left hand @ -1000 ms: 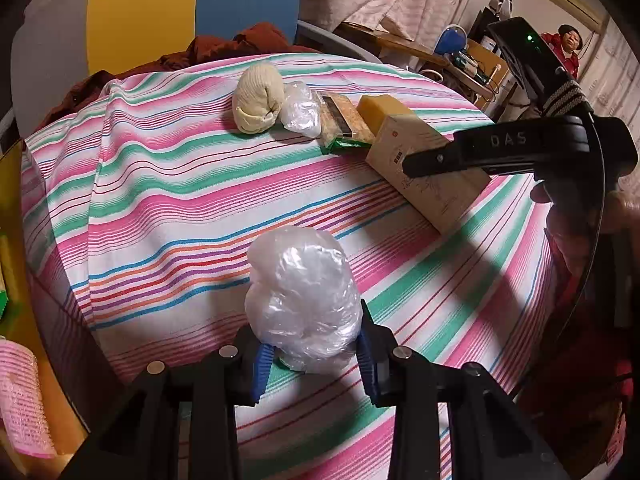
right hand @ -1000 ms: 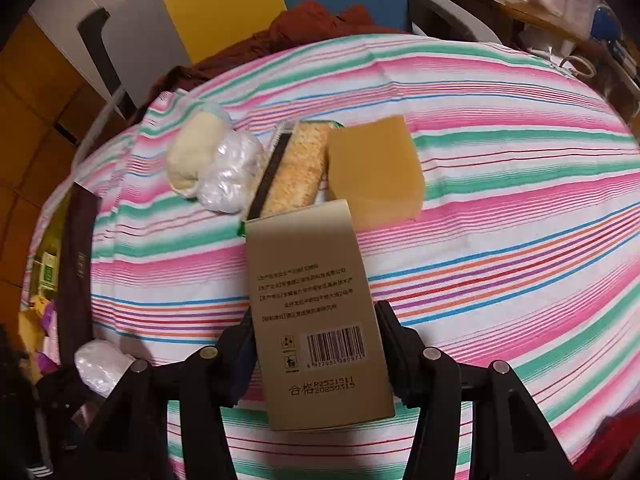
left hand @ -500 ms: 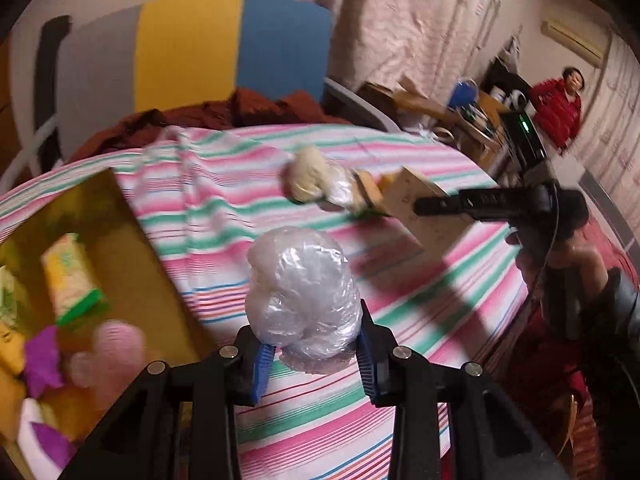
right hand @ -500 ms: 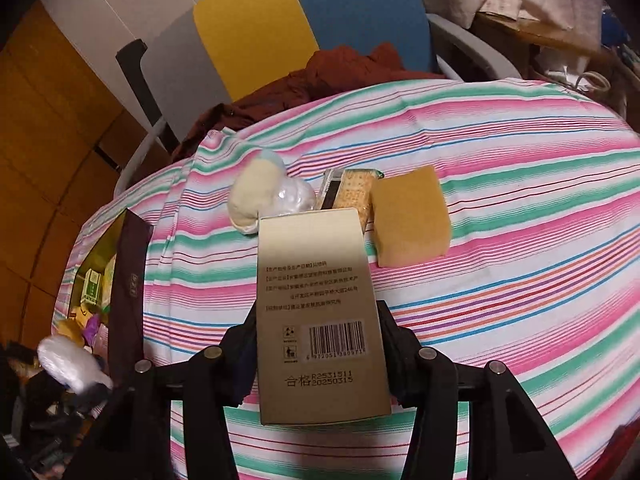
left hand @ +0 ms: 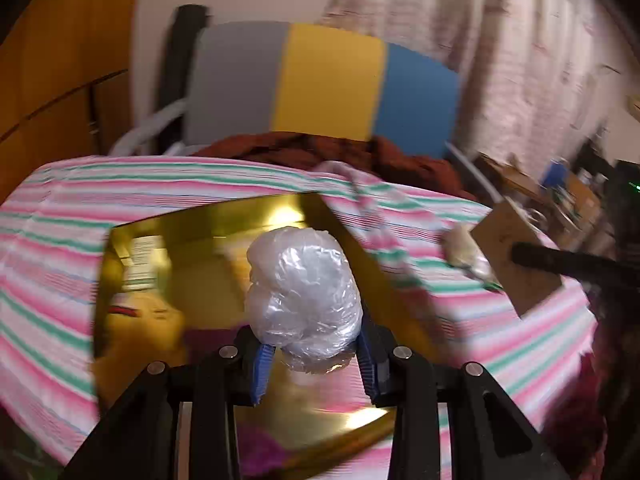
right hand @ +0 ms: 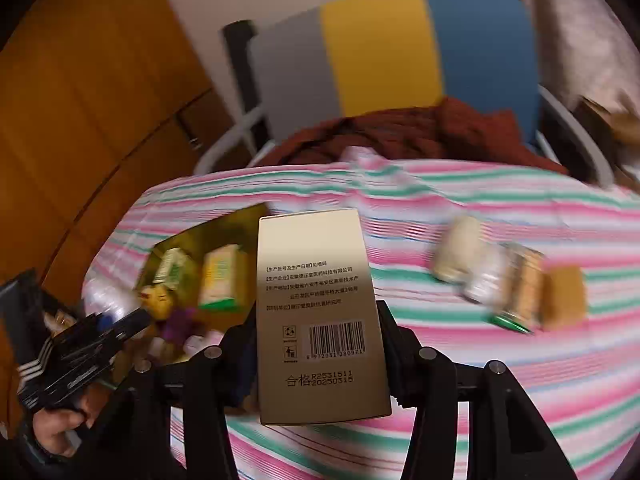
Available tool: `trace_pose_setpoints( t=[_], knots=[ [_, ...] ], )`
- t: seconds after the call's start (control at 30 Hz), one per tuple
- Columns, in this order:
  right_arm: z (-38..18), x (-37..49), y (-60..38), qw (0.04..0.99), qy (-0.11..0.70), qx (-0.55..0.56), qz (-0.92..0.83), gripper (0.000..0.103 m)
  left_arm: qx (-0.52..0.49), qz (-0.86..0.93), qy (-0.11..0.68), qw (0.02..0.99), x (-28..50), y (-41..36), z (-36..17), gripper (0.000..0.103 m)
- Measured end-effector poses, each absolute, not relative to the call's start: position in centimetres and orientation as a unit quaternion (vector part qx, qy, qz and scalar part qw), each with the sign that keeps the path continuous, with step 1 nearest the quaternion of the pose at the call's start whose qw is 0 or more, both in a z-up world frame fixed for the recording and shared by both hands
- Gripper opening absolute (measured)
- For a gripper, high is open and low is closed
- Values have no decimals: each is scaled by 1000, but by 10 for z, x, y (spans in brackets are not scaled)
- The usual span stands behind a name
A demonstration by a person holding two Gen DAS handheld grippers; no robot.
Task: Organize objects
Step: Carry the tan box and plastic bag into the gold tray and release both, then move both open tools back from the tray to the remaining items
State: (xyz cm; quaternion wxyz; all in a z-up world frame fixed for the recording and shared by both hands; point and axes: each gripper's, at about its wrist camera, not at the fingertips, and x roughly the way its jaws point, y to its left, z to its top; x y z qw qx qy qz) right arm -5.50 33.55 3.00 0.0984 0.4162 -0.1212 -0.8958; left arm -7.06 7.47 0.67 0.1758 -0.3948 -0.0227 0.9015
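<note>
My left gripper (left hand: 312, 354) is shut on a crumpled clear plastic bag (left hand: 304, 292), held above the open gold box (left hand: 208, 220) on the striped tablecloth. In the right wrist view my right gripper (right hand: 320, 344) is shut on a tall beige carton (right hand: 320, 304) with a barcode, raised over the cloth just right of the gold box (right hand: 224, 224). The beige carton (left hand: 516, 256) also shows at the right of the left wrist view. Inside the box lie a yellow-green packet (right hand: 220, 280) and other small items. The left gripper (right hand: 92, 336) appears at lower left, above the box's near end.
A cream bundle (right hand: 456, 256), a clear bag, a cracker pack (right hand: 524, 292) and a tan block (right hand: 564, 296) lie in a row on the striped tablecloth (right hand: 520, 380). Behind the table stands a grey, yellow and blue chair (right hand: 380, 52) with brown cloth on it. A hand (right hand: 52, 432) holds the left gripper.
Both grippers have swung left toward the gold box with their loads. The plastic bag now hangs over the box interior; the carton has moved off the row of items to beside the box.
</note>
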Motion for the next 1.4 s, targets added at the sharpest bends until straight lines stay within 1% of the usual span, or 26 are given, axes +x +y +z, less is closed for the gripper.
trace_pose_setpoints(
  t=[0.13, 0.23, 0.3, 0.37, 0.5, 0.53, 0.6, 0.7, 0.77, 0.83, 0.97, 1.03, 1.1, 1.4],
  knots=[
    [29, -79, 280, 126, -90, 425, -892, 52, -393, 911, -27, 122, -86, 45, 7, 37],
    [24, -101, 239, 134, -65, 434, -889, 52, -388, 916, -28, 96, -91, 34, 10, 47],
    [22, -113, 221, 136, -57, 436, -888, 53, -379, 920, -30, 90, -90, 30, 15, 52],
    [19, -122, 207, 133, -53, 433, -890, 53, -373, 923, -33, 87, -87, 26, 18, 60],
    [15, -126, 193, 134, -53, 435, -889, 61, -362, 927, -35, 86, -82, 22, 25, 60],
    [14, -124, 191, 136, -52, 435, -889, 67, -360, 928, -37, 86, -80, 21, 26, 60],
    [12, -120, 190, 131, -52, 434, -890, 73, -358, 929, -41, 86, -78, 19, 27, 60],
    [12, -110, 191, 128, -52, 432, -891, 73, -357, 929, -46, 87, -73, 17, 30, 60],
    [12, -102, 191, 122, -47, 428, -894, 76, -356, 929, -45, 85, -70, 16, 30, 61],
    [13, -93, 191, 116, -41, 421, -899, 82, -358, 929, -46, 85, -68, 17, 29, 61],
    [15, -74, 190, 96, -24, 405, -909, 86, -356, 930, -39, 81, -60, 17, 29, 61],
    [17, -67, 190, 84, -16, 396, -914, 92, -355, 931, -34, 80, -57, 19, 28, 61],
    [18, -59, 192, 73, -13, 388, -919, 95, -356, 931, -29, 81, -51, 20, 26, 61],
    [18, -37, 199, 50, 4, 370, -928, 99, -346, 934, 8, 86, -34, 35, 25, 61]
  ],
)
